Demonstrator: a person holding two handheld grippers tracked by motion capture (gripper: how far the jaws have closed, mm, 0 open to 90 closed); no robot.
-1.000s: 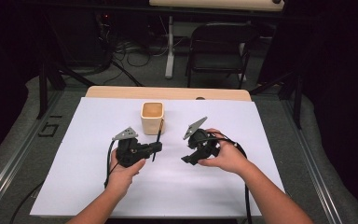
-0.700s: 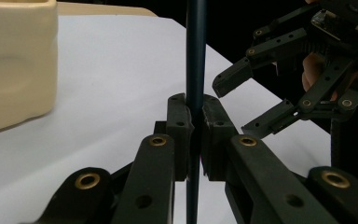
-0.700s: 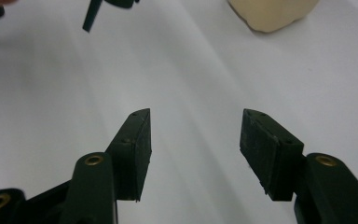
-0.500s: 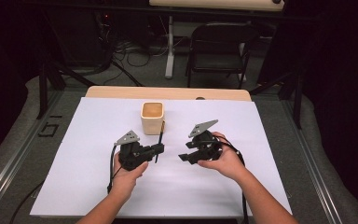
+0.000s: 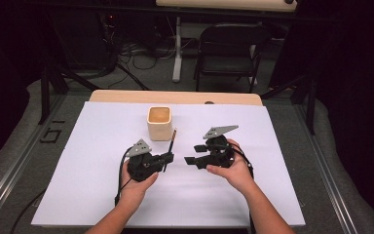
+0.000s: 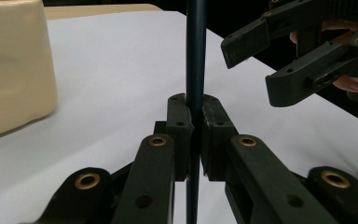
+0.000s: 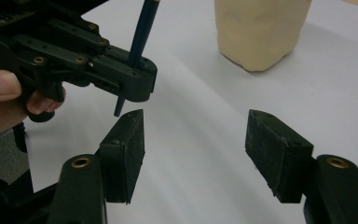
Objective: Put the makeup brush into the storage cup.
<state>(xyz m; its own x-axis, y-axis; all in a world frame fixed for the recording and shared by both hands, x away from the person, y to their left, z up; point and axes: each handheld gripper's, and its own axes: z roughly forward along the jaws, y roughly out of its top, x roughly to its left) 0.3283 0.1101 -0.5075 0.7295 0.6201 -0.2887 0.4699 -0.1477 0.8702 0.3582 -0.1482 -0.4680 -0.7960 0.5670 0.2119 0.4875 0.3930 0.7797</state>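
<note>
A dark blue pencil (image 6: 196,51) stands upright between the jaws of my left gripper (image 6: 194,126), which is shut on it. In the high view the left gripper (image 5: 164,159) holds the pencil (image 5: 171,146) just in front of a cream square cup (image 5: 159,123). My right gripper (image 5: 191,157) faces it from the right, open, with nothing between its pads (image 7: 126,151). The right gripper view has the pencil (image 7: 137,44) and the left gripper (image 7: 121,77) at upper left, and the cup (image 7: 261,30) at the top. The right gripper (image 6: 279,60) appears at the upper right of the left gripper view.
A white sheet (image 5: 87,165) covers the wooden table (image 5: 175,97). A black folding chair (image 5: 226,53) and cables lie on the floor beyond the far edge. Dark rails flank the table at both sides.
Both hands have drawn back toward the near edge of the table. The left gripper keeps the pencil; the right gripper stays open.
</note>
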